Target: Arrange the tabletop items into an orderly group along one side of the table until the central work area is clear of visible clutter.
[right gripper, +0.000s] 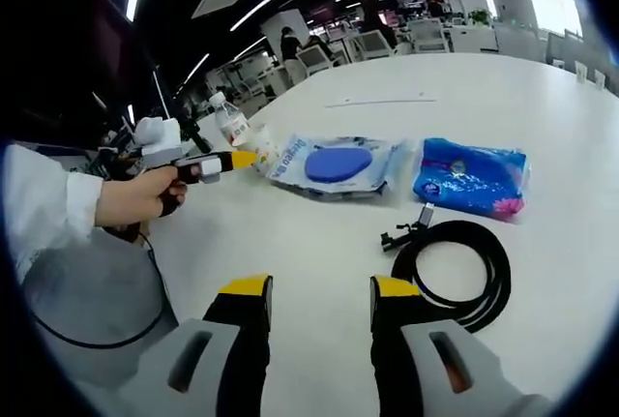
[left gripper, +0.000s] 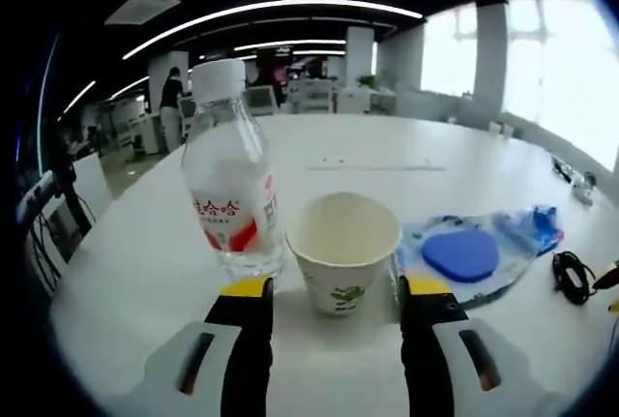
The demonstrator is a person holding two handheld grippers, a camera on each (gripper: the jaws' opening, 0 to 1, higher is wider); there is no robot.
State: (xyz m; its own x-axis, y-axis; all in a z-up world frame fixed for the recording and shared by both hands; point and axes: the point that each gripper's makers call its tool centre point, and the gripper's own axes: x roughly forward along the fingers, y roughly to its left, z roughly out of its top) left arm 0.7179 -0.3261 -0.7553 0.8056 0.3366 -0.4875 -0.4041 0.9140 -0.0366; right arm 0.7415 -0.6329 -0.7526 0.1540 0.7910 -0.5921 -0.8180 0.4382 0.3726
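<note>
Step in hand, as judged: paper cup (left gripper: 342,251) is approached for grasp by left claw (left gripper: 335,293). Left claw spread, cup flanked by tips, contact not confirmed. Water bottle (left gripper: 230,183) stands just left of cup; blue packet (left gripper: 462,254) lies right on white counter (left gripper: 387,161). Right claw (right gripper: 315,288) spread, empty, held low near coiled black cable (right gripper: 455,267). Next move: closure on cup required, bottle left undisturbed.

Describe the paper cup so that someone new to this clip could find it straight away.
On the large white table, look just ahead of the left claw, between its yellow-tipped fingers. The small off-white paper cup stands upright and looks empty, close beside the clear plastic water bottle with a white cap and red label. Unlike the bottle it is short, open-topped, and printed with a green leaf mark.
</note>
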